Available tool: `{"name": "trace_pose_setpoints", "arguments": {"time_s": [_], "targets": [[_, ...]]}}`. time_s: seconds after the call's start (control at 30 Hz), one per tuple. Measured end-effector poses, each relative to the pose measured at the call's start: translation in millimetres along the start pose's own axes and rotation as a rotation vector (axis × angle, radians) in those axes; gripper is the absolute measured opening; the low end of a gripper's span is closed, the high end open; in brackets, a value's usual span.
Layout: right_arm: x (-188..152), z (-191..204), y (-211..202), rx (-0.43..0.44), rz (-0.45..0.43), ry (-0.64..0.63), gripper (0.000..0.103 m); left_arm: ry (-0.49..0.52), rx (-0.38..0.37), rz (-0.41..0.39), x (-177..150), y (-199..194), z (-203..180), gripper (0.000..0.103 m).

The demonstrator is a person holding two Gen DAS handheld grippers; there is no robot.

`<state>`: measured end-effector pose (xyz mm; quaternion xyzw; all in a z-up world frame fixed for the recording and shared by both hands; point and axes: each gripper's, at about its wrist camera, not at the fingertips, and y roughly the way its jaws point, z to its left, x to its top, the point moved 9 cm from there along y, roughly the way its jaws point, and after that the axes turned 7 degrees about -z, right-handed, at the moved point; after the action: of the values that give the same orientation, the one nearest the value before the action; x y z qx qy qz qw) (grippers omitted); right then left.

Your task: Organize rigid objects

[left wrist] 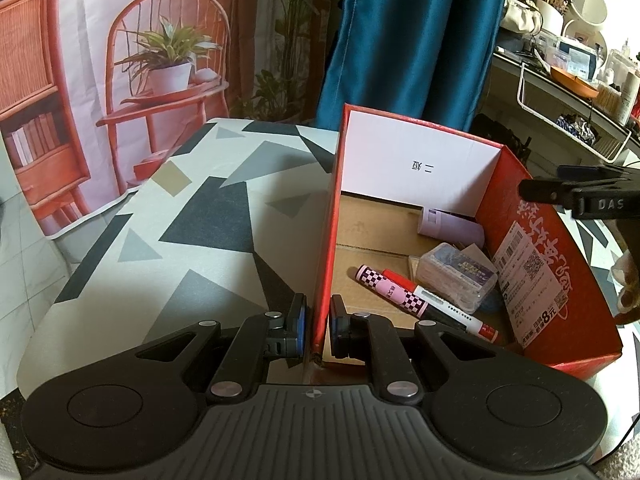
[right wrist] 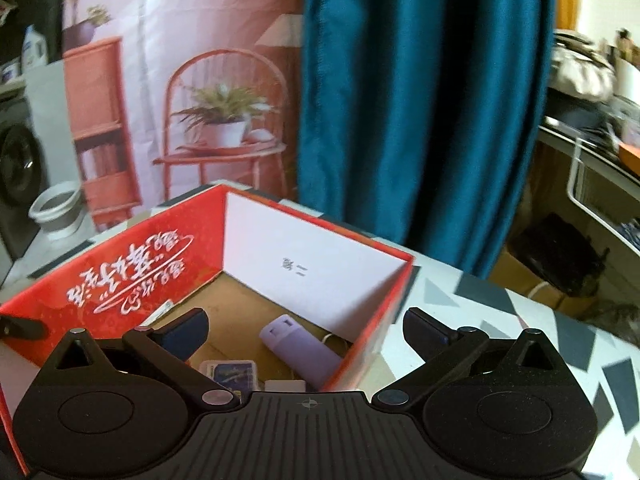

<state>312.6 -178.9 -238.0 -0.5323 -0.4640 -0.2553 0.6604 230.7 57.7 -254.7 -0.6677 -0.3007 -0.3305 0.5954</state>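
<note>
My left claw is clamped on the near left wall of the red box, one pad outside, one inside. Inside the box, toward two o'clock from my grip, a checkered pink marker lies beside a red-capped white marker, the two touching along their length. Just past them sits a clear plastic case, and farther back a lilac tube rests against the white far wall. At nine o'clock stretches the worktop with its grey and black shapes. At three o'clock my other claw reaches over the box rim.
</note>
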Motion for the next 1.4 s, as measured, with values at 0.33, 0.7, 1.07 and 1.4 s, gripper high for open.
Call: {"name": "trace_pose_setpoints", "arguments": {"time_s": [0.33, 0.7, 1.07, 1.4], "targets": [[3, -33, -50, -0.179, -0.069, 0.167, 0.103, 0.004, 0.011, 0.013, 6, 0, 0, 0.014], [9, -56, -124, -0.32, -0.15, 0.256, 0.103, 0.029, 0.021, -0.114, 55, -31, -11, 0.073], [27, -41, -200, -0.387, -0.197, 0.314, 0.103, 0.084, 0.057, -0.265, 114, -100, -44, 0.103], [26, -2, -256, -0.392, -0.201, 0.362, 0.103, 0.071, 0.096, -0.303, 117, -164, -56, 0.103]]}}
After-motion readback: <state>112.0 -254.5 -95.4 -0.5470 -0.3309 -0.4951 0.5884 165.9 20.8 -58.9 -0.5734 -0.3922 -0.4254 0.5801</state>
